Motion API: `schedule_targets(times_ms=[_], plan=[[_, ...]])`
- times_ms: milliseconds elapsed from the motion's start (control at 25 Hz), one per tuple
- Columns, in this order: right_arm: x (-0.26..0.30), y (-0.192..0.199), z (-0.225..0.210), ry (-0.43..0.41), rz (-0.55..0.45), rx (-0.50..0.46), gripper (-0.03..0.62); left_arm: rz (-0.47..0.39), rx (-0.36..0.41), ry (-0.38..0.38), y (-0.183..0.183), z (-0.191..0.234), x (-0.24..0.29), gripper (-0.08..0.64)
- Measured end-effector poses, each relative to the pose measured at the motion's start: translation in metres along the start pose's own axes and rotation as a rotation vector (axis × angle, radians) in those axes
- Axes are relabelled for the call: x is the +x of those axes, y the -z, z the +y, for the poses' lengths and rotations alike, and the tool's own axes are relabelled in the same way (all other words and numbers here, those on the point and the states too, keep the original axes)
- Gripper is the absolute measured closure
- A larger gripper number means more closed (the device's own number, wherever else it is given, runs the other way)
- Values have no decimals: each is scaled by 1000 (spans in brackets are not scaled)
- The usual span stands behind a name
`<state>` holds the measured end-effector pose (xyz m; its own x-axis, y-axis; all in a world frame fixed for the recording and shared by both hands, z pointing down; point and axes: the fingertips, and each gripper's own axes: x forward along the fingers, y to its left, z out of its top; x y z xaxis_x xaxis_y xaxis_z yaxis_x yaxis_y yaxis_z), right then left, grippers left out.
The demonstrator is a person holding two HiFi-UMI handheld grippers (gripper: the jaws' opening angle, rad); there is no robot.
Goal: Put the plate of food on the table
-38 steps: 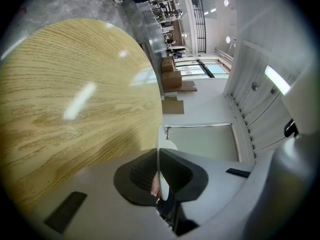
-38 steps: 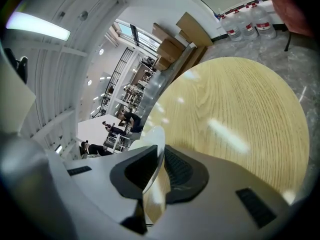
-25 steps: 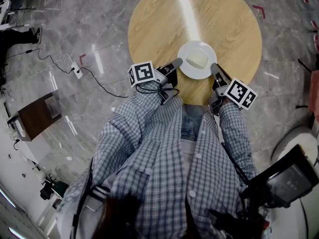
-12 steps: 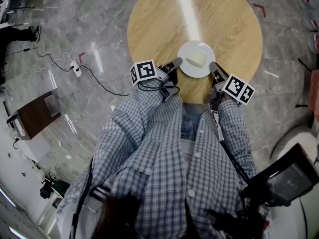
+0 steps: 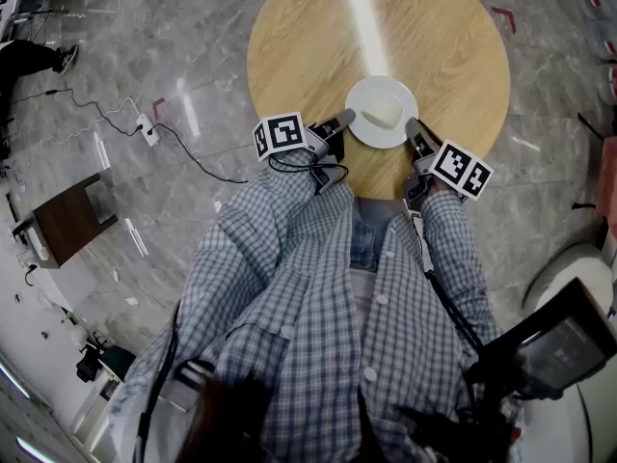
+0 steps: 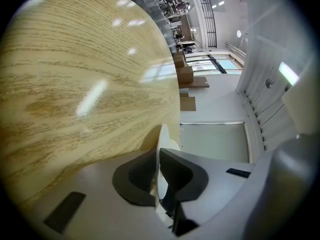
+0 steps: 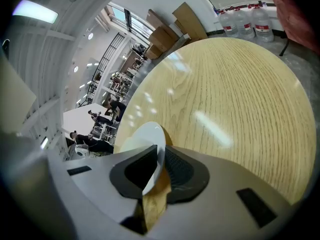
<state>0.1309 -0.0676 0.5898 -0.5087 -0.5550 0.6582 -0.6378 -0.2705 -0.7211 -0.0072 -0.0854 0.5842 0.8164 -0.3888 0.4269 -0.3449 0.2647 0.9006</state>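
Note:
A white plate (image 5: 382, 112) with a pale bun (image 5: 383, 114) on it is at the near side of the round wooden table (image 5: 318, 37). Whether it rests on the wood or hovers just above it I cannot tell. My left gripper (image 5: 344, 119) is shut on the plate's left rim. My right gripper (image 5: 413, 128) is shut on the right rim. In the left gripper view the plate (image 6: 163, 136) shows edge-on, pinched in the left gripper (image 6: 159, 176). In the right gripper view the plate (image 7: 142, 134) is pinched the same way in the right gripper (image 7: 159, 169).
A power strip with a black cable (image 5: 147, 135) lies on the marble floor to the left, and a dark brown box (image 5: 63, 225) stands farther left. A black device (image 5: 554, 345) is at lower right. Water bottles (image 7: 245, 16) and cardboard boxes (image 7: 180, 19) stand beyond the table.
Both grippers and the plate have edged slightly farther over the table. The grips on the rim look unchanged.

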Motion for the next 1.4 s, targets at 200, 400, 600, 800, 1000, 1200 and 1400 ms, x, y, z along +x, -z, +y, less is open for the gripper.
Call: schedule_targets(times_ms=[200,400,600,800,1000,1200,1400], plan=[[2,2,-1,35,15,-66,558,2,20,-20,0,3,0,538],[3,-1,0,24,3,-90,557,-5,3,-4,0,4,1,538],[4,-3,-2,28,0,-57,557,-6,9,6,0,2,3,537],[4,-2,-2,40,16,-140,543,-7,9,13,0,2,2,537],[2,-4,-2,20,-2,-131,531,-9,3,12,0,2,1,537],[0,-11,-6,27,-34,-104,528,-12,0,14,0,2,1,537],[-1,-16,-7,26,-56,-81,528,-12,-5,16,0,1,0,537]])
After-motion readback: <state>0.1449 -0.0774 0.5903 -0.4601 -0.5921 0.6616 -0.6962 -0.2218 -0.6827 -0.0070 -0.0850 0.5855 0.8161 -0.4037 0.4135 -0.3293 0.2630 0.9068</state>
